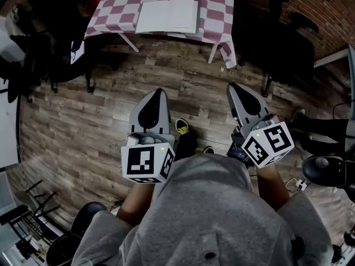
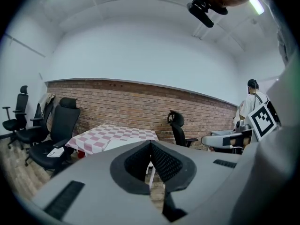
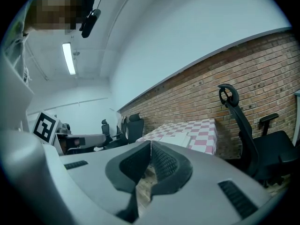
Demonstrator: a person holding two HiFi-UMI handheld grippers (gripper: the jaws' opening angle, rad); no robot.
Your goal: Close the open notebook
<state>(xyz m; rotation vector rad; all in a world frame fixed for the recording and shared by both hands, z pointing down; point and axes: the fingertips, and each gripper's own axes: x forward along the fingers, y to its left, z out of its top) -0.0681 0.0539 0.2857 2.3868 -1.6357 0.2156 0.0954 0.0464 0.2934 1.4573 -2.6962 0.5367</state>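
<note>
An open white notebook [image 1: 167, 15] lies flat on a table with a pink-and-white checked cloth [image 1: 216, 4] at the top of the head view. My left gripper [image 1: 158, 91] and right gripper [image 1: 233, 86] are held side by side over the wooden floor, well short of the table, tips toward it. Both are shut with nothing between the jaws. In the left gripper view the notebook [image 2: 123, 143] shows pale on the table just past the shut left gripper [image 2: 150, 143]. The right gripper view shows the notebook [image 3: 177, 138] beyond the shut right gripper [image 3: 151, 142].
Black office chairs stand left of the table [image 1: 61, 43] and right of it [image 1: 277, 43]. A brick wall [image 2: 140, 102] runs behind the table. White table legs [image 1: 213, 51] reach the plank floor [image 1: 83, 126]. Folded chairs [image 1: 28, 215] and cables lie at the sides.
</note>
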